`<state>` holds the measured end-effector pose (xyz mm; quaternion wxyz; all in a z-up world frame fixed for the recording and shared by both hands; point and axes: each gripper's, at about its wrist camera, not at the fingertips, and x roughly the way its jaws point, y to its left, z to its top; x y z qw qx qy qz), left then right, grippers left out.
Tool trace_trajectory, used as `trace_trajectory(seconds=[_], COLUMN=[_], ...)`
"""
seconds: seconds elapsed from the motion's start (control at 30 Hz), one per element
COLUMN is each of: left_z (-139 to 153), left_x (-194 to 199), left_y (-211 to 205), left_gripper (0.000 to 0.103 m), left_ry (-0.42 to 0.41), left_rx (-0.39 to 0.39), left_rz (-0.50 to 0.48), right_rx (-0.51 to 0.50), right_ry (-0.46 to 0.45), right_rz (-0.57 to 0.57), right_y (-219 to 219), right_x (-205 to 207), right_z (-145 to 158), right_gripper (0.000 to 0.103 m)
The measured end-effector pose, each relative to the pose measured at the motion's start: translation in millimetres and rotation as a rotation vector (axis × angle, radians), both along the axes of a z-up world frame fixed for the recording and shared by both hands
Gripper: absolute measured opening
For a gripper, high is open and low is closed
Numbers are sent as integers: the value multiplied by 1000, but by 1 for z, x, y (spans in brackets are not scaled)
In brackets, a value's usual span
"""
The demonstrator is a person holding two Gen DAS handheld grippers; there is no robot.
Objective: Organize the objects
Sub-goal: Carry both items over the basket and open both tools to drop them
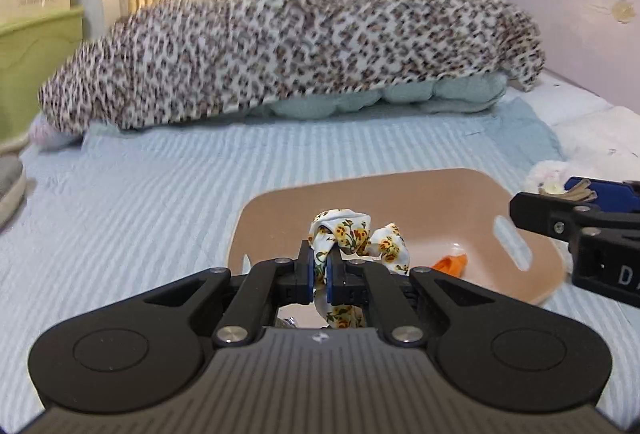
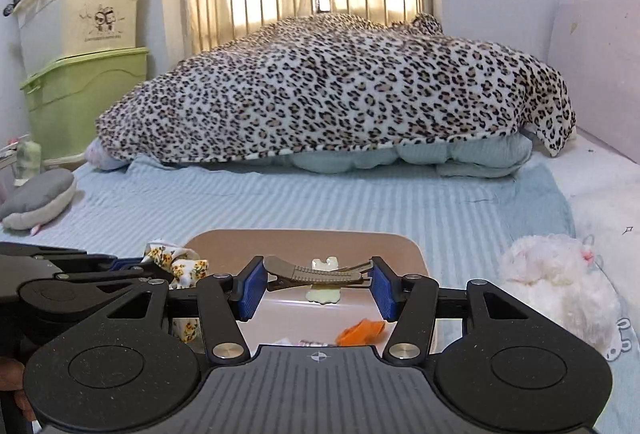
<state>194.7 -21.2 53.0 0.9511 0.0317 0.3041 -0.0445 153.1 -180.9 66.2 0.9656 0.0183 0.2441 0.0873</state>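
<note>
A pink plastic basket [image 1: 460,190] sits on the bed with an orange item [image 1: 452,263] inside. My left gripper [image 1: 319,276] is shut on a white floral scrunchie [image 1: 352,236] and holds it over the basket's near left side. My right gripper [image 2: 318,284] is shut on a metal hair clip [image 2: 316,272] with a cream flower, held lengthwise between the blue pads above the basket [image 2: 304,240]. The right gripper shows at the right edge of the left wrist view [image 1: 576,210]. The scrunchie and left gripper show at the left of the right wrist view [image 2: 176,262].
A leopard-print blanket [image 2: 340,90] covers bedding at the head of the bed. A white plush toy [image 2: 560,278] lies right of the basket. A grey plush [image 2: 40,202] lies at the left edge. Stacked storage boxes [image 2: 80,54] stand left of the bed.
</note>
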Motion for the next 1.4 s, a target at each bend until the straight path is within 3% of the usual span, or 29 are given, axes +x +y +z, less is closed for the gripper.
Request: trace_trajectory(seconds=[0.07, 0.27, 0.53, 0.73, 0.9, 1.03, 1.07, 1.13, 1.2, 1.4], left_z=[-8, -40, -81, -94, -88, -76, -72, -64, -56, -35], left_x=[17, 58, 74, 77, 74, 68, 66, 59, 53, 30], left_y=[-3, -8, -3, 0, 2, 2, 1, 1, -1, -3], left_gripper=[6, 6, 6, 7, 10, 21, 38, 59, 62, 70], left_ry=[48, 158, 289, 339, 322, 296, 289, 259, 226, 182], left_rx=[-17, 62, 119, 128, 104, 85, 87, 94, 98, 80], left_rz=[14, 50, 42, 42, 60, 51, 50, 71, 71, 54], right_rx=[-7, -2, -77, -108, -112, -98, -96, -94, -83, -51], right_ry=[12, 81, 203, 303, 303, 275, 268, 248, 228, 190], right_rz=[-11, -39, -16, 5, 7, 5, 4, -1, -7, -22], right_y=[1, -2, 10, 15, 15, 12, 11, 10, 8, 2], right_x=[12, 48, 72, 79, 76, 67, 65, 59, 52, 29], right_z=[-5, -29, -70, -87, -87, -76, -72, -65, -57, -41], right_gripper=[52, 52, 52, 52, 54, 63, 65, 69, 76, 80])
